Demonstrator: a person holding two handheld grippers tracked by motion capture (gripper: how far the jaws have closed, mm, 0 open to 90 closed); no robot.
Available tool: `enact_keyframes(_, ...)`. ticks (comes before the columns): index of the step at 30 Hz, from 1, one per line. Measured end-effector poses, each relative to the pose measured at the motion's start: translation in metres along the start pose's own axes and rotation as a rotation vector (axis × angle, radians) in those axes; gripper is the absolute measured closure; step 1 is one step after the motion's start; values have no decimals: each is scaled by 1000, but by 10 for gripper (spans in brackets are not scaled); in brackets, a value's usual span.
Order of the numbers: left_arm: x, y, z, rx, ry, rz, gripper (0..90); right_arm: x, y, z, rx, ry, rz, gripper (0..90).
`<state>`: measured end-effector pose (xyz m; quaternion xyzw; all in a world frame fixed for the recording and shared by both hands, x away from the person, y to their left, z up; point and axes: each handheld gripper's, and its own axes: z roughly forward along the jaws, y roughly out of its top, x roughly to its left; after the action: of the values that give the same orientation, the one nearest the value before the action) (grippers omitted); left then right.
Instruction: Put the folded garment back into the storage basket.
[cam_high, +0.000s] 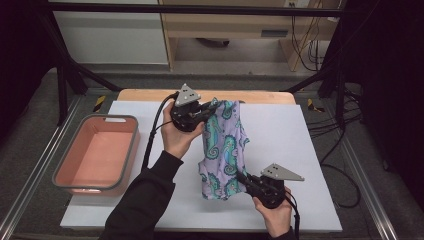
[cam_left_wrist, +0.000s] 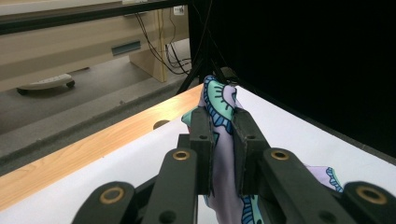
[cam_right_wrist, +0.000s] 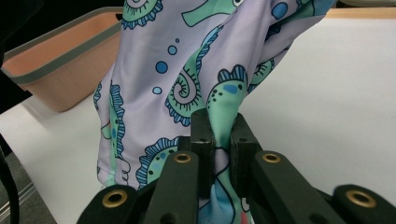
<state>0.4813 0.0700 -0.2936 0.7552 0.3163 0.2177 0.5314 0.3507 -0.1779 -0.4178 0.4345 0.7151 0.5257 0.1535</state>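
Grippers (cam_high: 212, 107) (cam_high: 242, 178) at cloth's (cam_high: 224, 150) opposite ends

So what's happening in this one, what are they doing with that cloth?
A person holds a lilac seahorse-print garment between two hand-held grippers. The left gripper is shut on its far end, the right gripper is shut on its near end, so the cloth hangs stretched between them above the white mat. A pink bin sits at the left of the mat, with nothing in it.

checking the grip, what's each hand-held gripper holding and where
Both hold the seahorse-print cloth: left hand-held gripper pinches its far top edge, right hand-held gripper its near lower edge.
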Motion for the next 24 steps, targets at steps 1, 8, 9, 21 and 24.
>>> enact_keyframes(1, 2, 0, -1, -2, 0, -2, 800, 1, 0, 1, -3, 1, 2, 839)
enact_keyframes(8, 11, 0, -9, 4, 10, -2, 800, 10, 3, 10, -16, 7, -21, 839)
enact_keyframes(9, 13, 0, -10, 2, 10, -6, 800, 11, 3, 11, -16, 9, -19, 839)
enact_keyframes(21, 30, -5, -26, 6, 30, -13, 800, 30, 8, 30, -21, 33, -52, 839)
enact_keyframes(24, 35, -5, -32, 7, 36, -9, 800, 35, 10, 35, -24, 40, -59, 839)
